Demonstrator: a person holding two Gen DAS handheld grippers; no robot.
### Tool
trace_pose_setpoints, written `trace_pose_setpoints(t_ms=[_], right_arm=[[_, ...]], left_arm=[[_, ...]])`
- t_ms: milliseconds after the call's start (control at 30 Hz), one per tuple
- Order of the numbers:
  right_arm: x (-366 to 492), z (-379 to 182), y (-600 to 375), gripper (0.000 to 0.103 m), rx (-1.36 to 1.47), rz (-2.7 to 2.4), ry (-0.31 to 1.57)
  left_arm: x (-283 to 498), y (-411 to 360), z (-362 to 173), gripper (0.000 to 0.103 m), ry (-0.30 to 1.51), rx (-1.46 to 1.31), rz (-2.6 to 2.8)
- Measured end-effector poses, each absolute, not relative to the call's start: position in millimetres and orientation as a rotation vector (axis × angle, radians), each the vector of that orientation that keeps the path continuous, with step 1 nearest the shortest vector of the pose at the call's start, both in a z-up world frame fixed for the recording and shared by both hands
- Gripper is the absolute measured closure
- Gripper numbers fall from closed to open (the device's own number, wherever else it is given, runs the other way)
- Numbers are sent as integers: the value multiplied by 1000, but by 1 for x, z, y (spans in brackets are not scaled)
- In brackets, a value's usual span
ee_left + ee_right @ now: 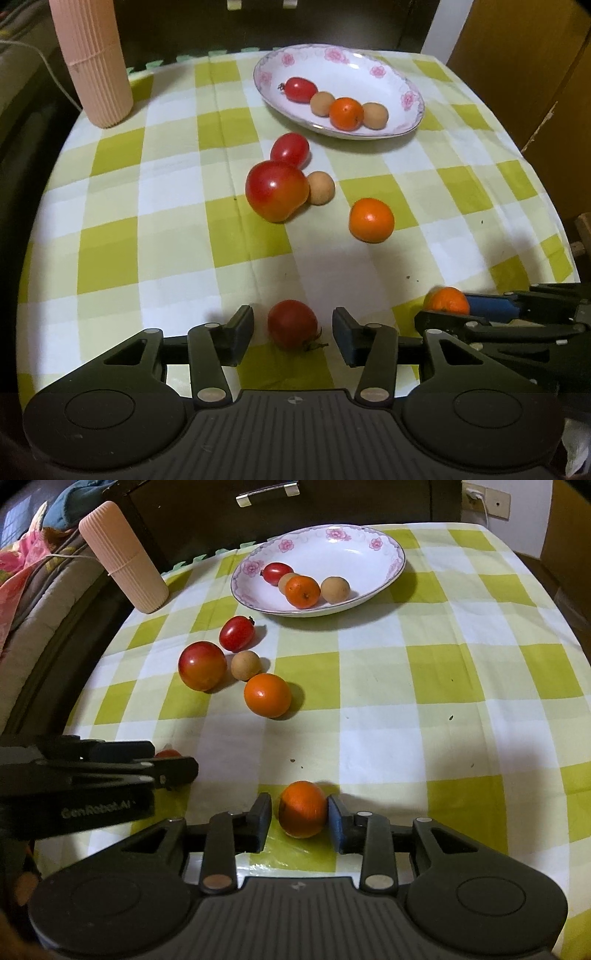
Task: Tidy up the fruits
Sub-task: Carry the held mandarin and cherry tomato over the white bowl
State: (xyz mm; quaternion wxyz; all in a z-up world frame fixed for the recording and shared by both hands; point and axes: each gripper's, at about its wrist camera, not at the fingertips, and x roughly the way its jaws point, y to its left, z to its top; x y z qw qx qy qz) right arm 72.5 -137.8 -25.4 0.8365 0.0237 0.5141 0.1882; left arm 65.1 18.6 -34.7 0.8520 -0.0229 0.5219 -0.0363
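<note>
My left gripper [293,326] is open around a small red tomato [292,324] on the checked cloth, with gaps on both sides. My right gripper [300,808] is open around a small orange [303,808]; the right pad touches it, the left pad stands just off it. The white flowered plate [391,79] at the back holds a red tomato [301,89], an orange [346,113] and two tan round fruits. In mid-table lie a big red tomato [276,190], a smaller tomato [290,149], a tan fruit [320,187] and an orange [371,219].
A tall ribbed pink cylinder [92,62] stands at the back left of the table. Dark furniture is behind the table, and bedding lies off its left edge [22,565]. The right half of the cloth [461,686] bears only crumbs.
</note>
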Motion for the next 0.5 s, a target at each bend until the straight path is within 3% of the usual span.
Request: trace_pose_setpoints(t_ms=[300, 400, 433, 500], right_arm=[[67, -25, -132, 68, 20, 396, 1064], [65, -26, -129, 68, -17, 384, 1048], [64, -26, -128, 69, -31, 381, 1043], [63, -26, -127, 75, -41, 373, 1037]], left_arm=[[64, 19, -36, 49, 1096, -40, -55], [64, 23, -35, 58, 1094, -52, -42], [65, 24, -34, 65, 1095, -67, -43], [65, 26, -33, 67, 1100, -82, -46]])
